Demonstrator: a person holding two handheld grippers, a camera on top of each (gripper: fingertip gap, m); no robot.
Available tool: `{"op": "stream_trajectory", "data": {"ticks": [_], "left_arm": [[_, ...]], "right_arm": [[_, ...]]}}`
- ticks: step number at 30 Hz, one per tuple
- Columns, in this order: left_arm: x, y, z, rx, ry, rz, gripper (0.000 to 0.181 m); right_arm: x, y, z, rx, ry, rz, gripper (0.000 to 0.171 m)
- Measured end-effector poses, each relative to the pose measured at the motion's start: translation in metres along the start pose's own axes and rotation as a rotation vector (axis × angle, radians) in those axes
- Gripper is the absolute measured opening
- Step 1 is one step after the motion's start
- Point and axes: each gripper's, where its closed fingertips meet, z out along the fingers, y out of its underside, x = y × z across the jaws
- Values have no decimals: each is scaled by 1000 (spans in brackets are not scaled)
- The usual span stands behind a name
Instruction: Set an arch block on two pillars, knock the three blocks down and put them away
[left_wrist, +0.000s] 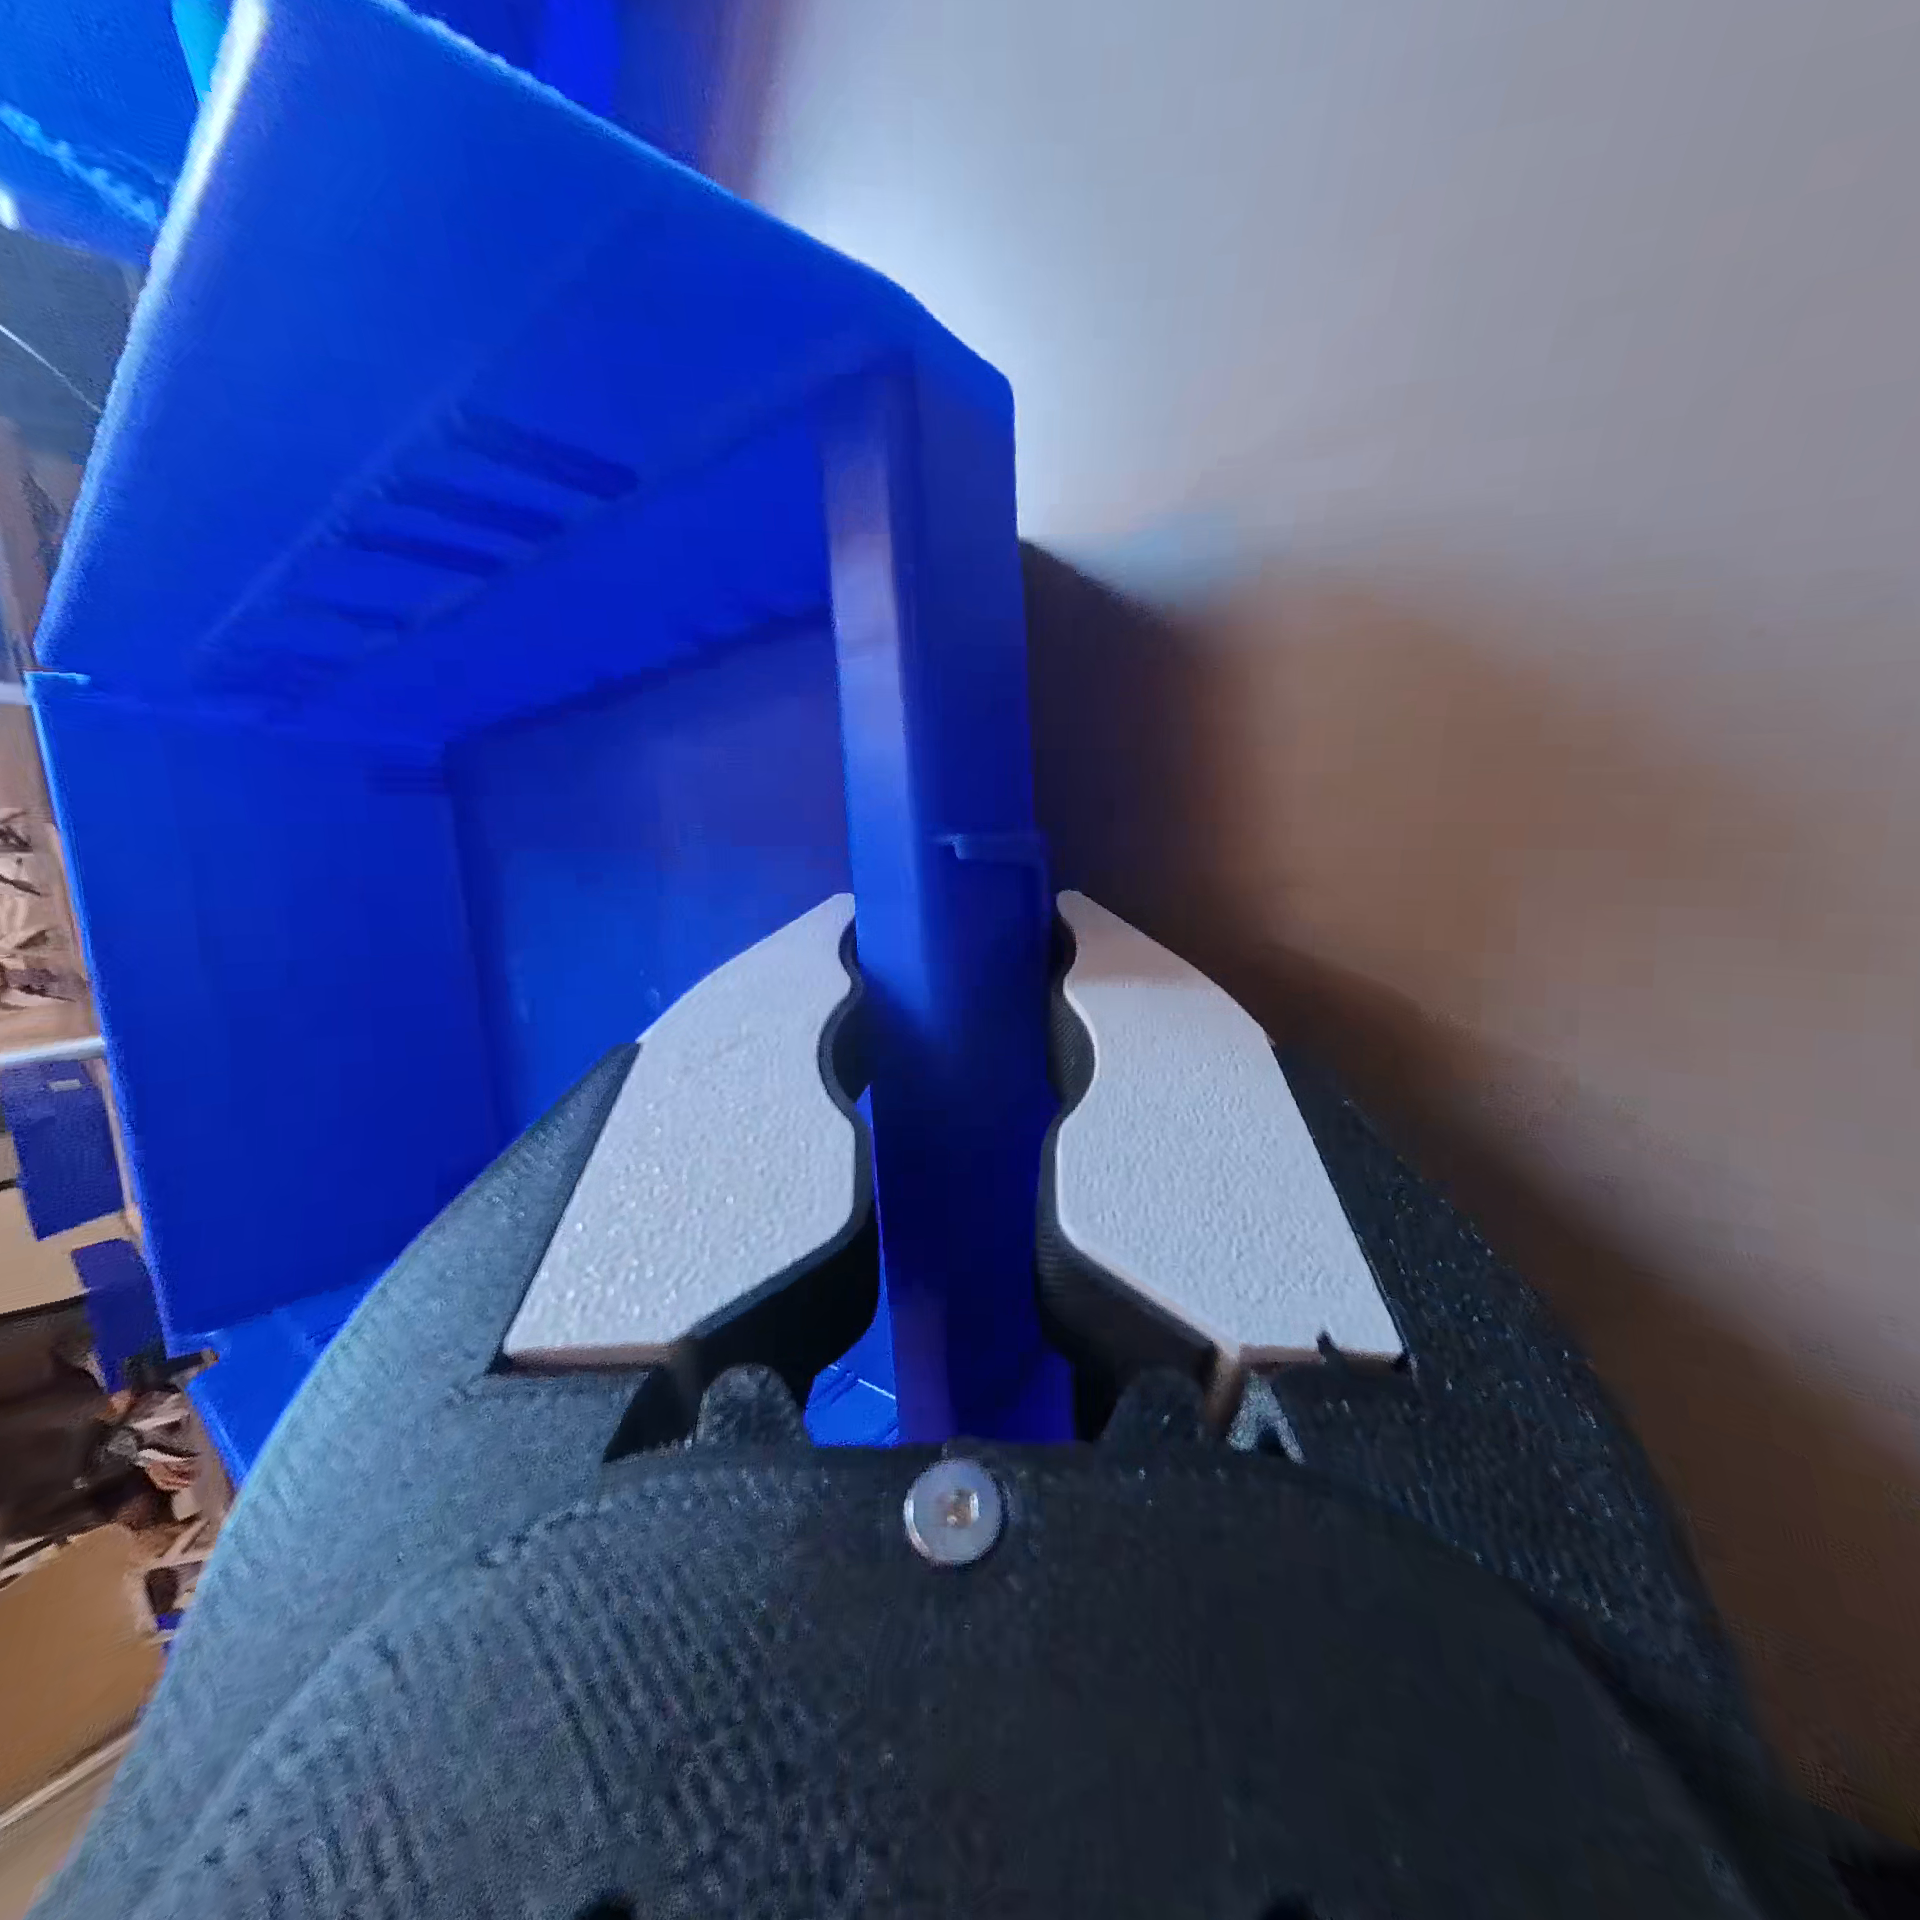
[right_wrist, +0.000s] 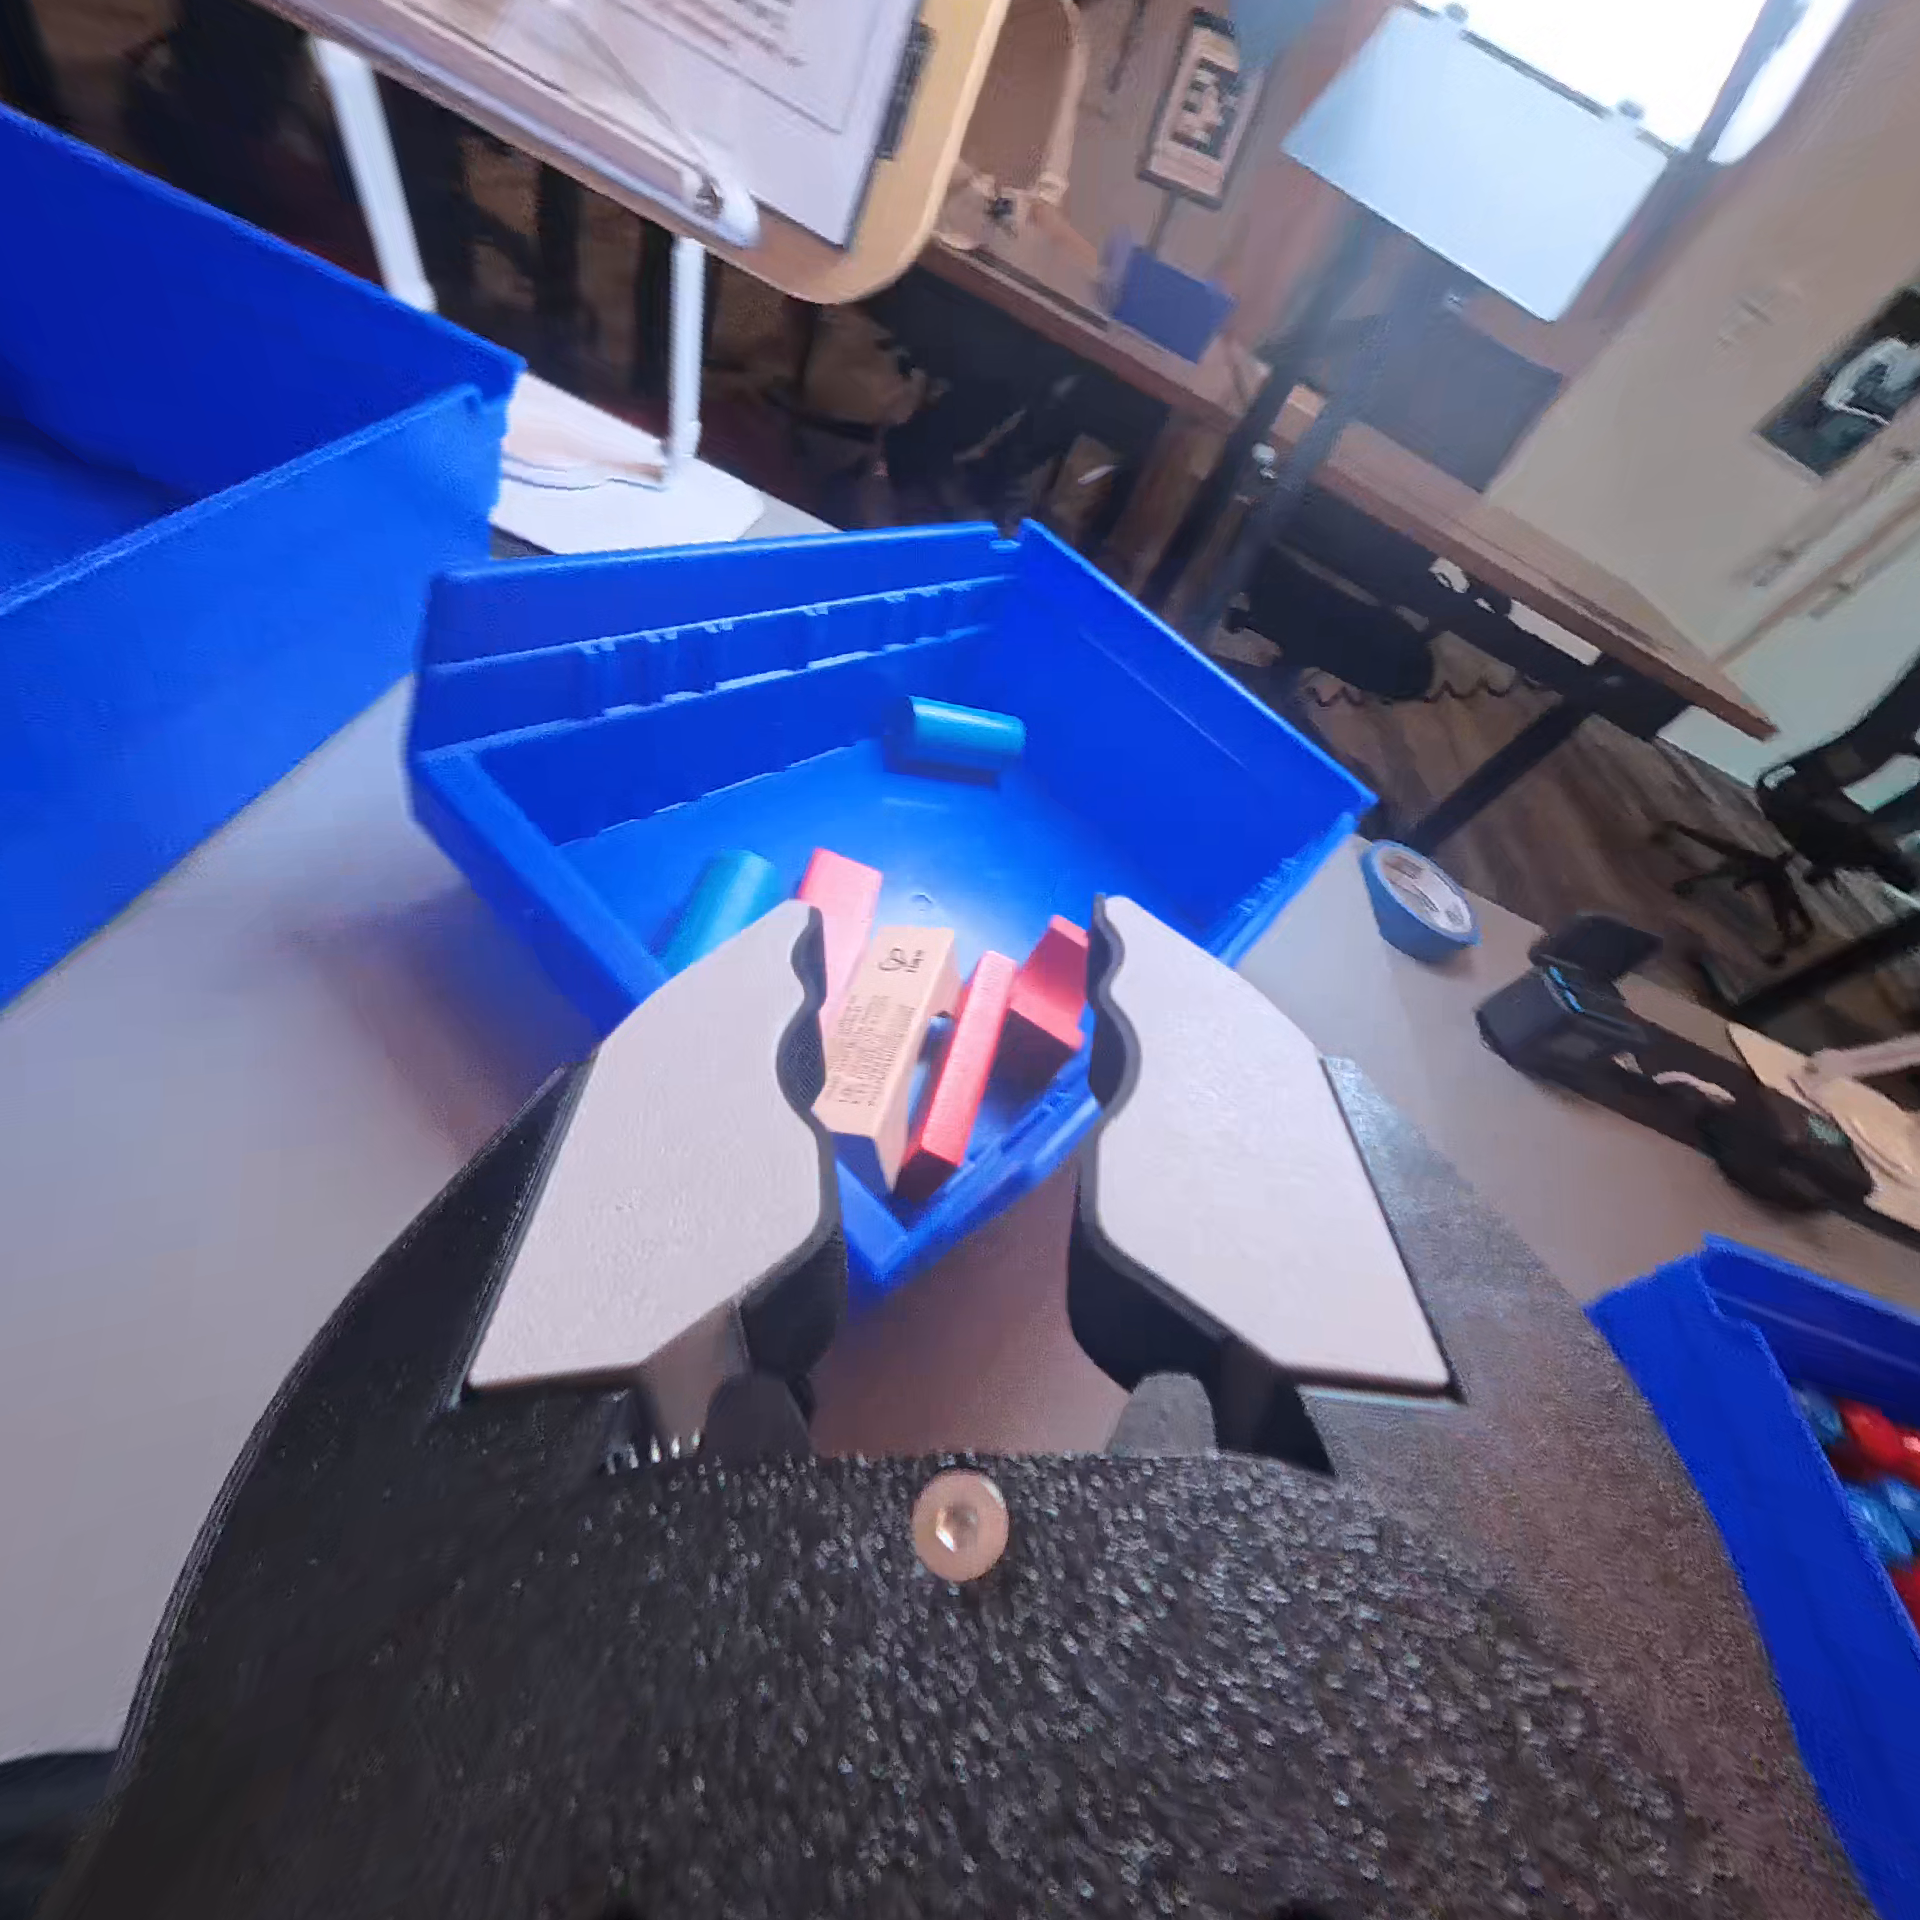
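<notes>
The left gripper (left_wrist: 951, 997) clamps a blue bin (left_wrist: 447, 582) wall, the right gripper (right_wrist: 951, 997) hangs open and empty ahead of the block bin (right_wrist: 1195, 727) — a slipping pinch could drop the bin.

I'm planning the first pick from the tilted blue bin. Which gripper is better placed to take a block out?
Right. The right gripper is open just above the blocks in the bin; the left gripper is shut on a bin wall.
</notes>
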Motion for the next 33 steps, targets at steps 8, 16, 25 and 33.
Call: {"op": "stream_trajectory", "data": {"ticks": [8,16,25,33], "left_arm": [[-52,-12,20,61,-198,-51,45],[-46,-63,-33,427,-33,-435,42],[-9,-127,6,467,154,-590,59],[7,-154,3,490,182,-549,41]], "right_arm": [[29,63,24,-215,39,250,71],[26,95,25,-327,-24,340,17],[15,110,-57,-294,29,349,6],[12,85,-112,-173,120,281,6]]}}
